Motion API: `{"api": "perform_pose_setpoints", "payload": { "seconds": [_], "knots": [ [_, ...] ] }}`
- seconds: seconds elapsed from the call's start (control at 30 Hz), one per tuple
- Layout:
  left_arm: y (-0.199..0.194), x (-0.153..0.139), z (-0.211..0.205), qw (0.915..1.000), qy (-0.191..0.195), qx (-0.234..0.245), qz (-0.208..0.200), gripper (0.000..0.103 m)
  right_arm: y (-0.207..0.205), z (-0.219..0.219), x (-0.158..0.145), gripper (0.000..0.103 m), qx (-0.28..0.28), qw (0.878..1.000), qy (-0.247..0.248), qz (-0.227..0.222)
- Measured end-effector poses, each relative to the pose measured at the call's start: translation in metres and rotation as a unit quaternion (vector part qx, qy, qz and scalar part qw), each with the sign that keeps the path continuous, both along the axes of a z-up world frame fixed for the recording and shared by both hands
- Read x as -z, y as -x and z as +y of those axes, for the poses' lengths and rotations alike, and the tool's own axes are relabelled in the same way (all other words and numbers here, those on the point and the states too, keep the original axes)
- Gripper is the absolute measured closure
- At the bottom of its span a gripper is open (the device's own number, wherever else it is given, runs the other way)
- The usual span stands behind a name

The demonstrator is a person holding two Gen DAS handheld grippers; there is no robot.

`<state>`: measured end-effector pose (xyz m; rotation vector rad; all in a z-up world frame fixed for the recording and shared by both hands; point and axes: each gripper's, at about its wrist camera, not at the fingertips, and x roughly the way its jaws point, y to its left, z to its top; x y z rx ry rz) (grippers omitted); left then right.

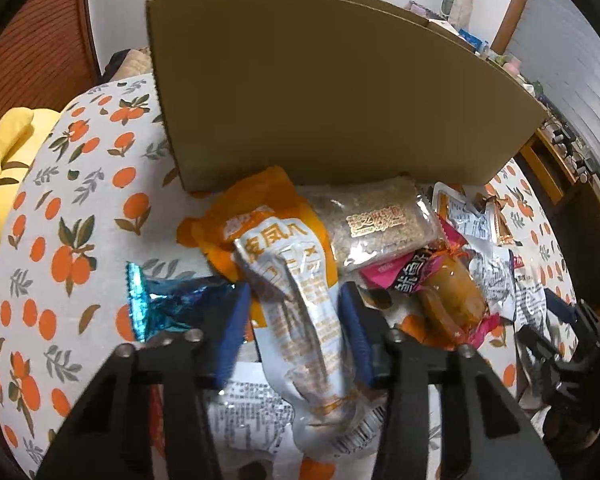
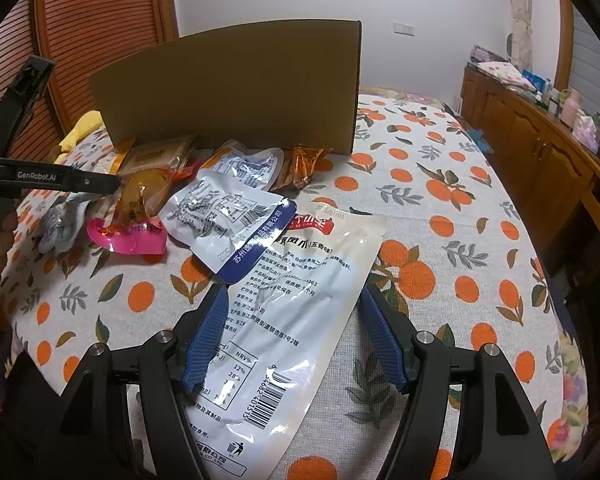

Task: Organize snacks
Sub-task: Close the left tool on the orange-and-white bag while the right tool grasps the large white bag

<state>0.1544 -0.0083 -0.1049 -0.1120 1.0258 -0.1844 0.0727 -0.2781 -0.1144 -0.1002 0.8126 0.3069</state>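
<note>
In the left wrist view my left gripper (image 1: 294,300) straddles a white-and-orange snack pouch (image 1: 300,304) with its blue pads on either side, touching or nearly touching it. A blue foil packet (image 1: 168,304), an orange pouch (image 1: 260,200), a clear grain bar (image 1: 376,224) and a pink-wrapped snack (image 1: 440,280) lie around it, in front of a cardboard box (image 1: 300,92). In the right wrist view my right gripper (image 2: 294,300) is open over a large white pouch (image 2: 300,300) lying flat. The box (image 2: 236,88) stands behind the pile.
The oval table has an orange-fruit cloth (image 2: 440,208). More packets (image 2: 220,208) lie between the box and the white pouch. A yellow cloth (image 1: 8,168) sits at the left edge. A wooden sideboard (image 2: 540,140) runs along the right wall.
</note>
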Motion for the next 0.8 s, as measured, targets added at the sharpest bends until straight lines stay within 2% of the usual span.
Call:
{"api": "perform_pose_setpoints", "payload": {
  "seconds": [0.1,0.27,0.4,0.53,0.8],
  "knots": [
    [0.004,-0.003,0.005,1.0,0.002,0.003,-0.006,0.073,0.0,0.0,0.0,0.033,-0.001,1.0,0.001,0.0],
    [0.007,-0.007,0.016,0.9996,0.022,-0.002,-0.016,0.077,-0.002,-0.001,0.0,0.035,-0.008,1.0,0.004,0.005],
    [0.013,-0.013,0.024,0.9988,0.044,-0.002,-0.023,0.077,-0.002,-0.007,-0.003,0.045,-0.014,1.0,-0.003,0.011],
    [0.02,-0.018,0.028,0.9982,0.049,-0.003,-0.035,0.078,-0.003,-0.015,-0.004,0.058,-0.013,1.0,-0.013,0.014],
    [0.031,-0.031,0.02,0.9967,0.051,0.003,-0.063,0.077,0.001,-0.019,-0.01,0.064,-0.018,1.0,-0.013,0.005]
  ]
}}
